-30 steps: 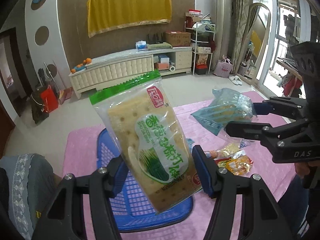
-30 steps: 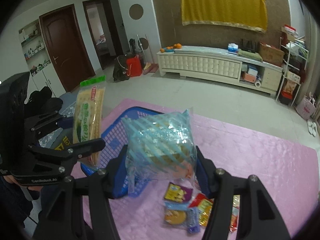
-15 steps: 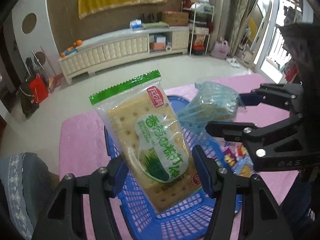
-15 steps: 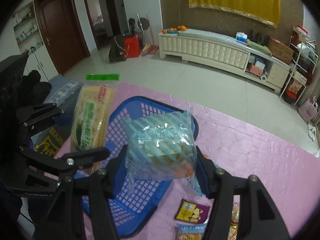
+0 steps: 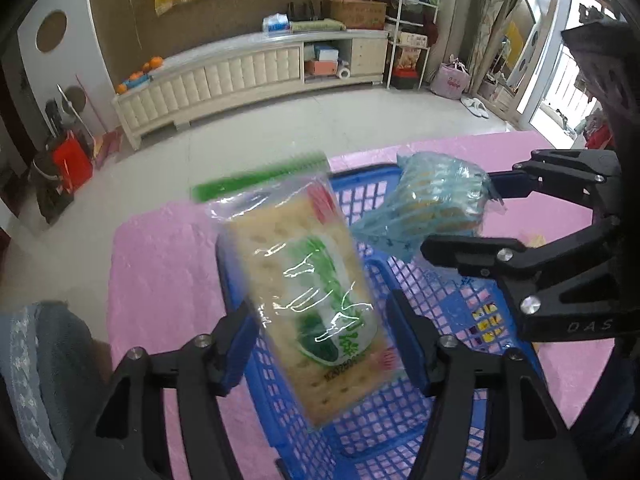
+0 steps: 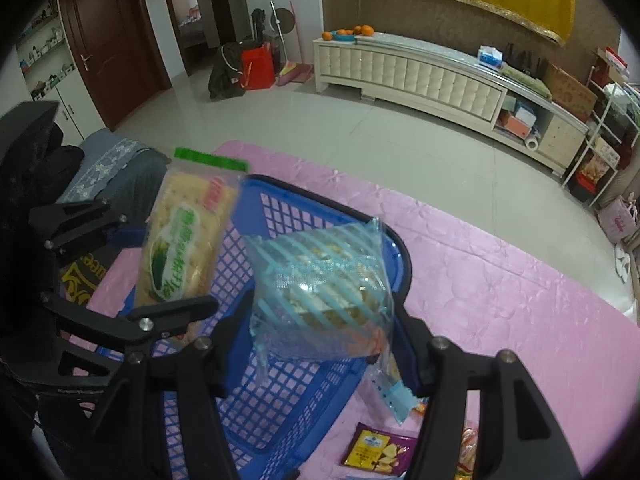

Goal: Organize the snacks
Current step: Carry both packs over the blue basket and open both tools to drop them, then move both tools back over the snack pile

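My left gripper [image 5: 324, 344] is shut on a green-topped cracker pack [image 5: 308, 292] and holds it tilted over the blue mesh basket [image 5: 420, 292]. The cracker pack [image 6: 184, 240] and the left gripper [image 6: 132, 276] also show at the left of the right wrist view. My right gripper [image 6: 320, 344] is shut on a blue striped snack bag [image 6: 320, 280] above the basket [image 6: 288, 248]. In the left wrist view the bag [image 5: 432, 208] and right gripper [image 5: 480, 220] hang over the basket's far right side.
The basket stands on a table with a pink cloth [image 6: 500, 280]. Small snack packets [image 6: 376, 448] lie on the cloth to the right of the basket. A grey patterned seat [image 5: 36, 368] is at the table's left edge.
Both grippers have moved over the basket and lowered with their packs. The cracker pack now tilts forward into the basket and looks blurred.
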The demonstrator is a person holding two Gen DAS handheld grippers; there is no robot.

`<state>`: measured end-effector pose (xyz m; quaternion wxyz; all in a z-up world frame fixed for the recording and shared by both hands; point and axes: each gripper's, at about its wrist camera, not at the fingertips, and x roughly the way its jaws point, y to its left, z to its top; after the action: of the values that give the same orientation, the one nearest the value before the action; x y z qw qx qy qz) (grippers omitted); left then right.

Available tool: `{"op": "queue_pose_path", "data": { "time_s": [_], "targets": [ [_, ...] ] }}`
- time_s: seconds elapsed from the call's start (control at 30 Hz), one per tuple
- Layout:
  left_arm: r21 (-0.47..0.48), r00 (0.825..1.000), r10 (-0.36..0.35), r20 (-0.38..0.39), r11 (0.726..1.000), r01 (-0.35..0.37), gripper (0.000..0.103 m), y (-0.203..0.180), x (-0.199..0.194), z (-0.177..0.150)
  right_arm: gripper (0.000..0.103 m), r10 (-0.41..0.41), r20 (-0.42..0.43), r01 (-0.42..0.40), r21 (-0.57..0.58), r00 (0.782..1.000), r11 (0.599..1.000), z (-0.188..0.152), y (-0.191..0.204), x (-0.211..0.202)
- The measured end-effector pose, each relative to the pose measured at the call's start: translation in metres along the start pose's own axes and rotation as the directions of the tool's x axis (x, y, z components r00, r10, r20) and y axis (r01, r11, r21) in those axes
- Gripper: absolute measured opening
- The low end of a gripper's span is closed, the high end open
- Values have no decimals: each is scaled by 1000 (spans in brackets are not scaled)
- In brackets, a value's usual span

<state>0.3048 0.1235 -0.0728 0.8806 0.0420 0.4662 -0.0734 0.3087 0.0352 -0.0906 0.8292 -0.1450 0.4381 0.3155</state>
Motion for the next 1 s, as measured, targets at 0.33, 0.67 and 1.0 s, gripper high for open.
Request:
{"op": "queue_pose_path", "data": {
  "time_s": [0.33,0.67,1.0],
  "targets": [
    [-13,998,30,58,999,-29,79,-5,-28,-11,86,-47,50,45,45,998,998,-9,-4,-27],
    [3,996,-7,89,1000,7,83,-57,-64,-20,87,-61,89,47,157,994,986,-52,-20,-90],
    [76,994,-56,92,996,49,83,-131,-78,-19,87,-102,76,82,230,992,970,-107,-57,-138]
  ]
}}
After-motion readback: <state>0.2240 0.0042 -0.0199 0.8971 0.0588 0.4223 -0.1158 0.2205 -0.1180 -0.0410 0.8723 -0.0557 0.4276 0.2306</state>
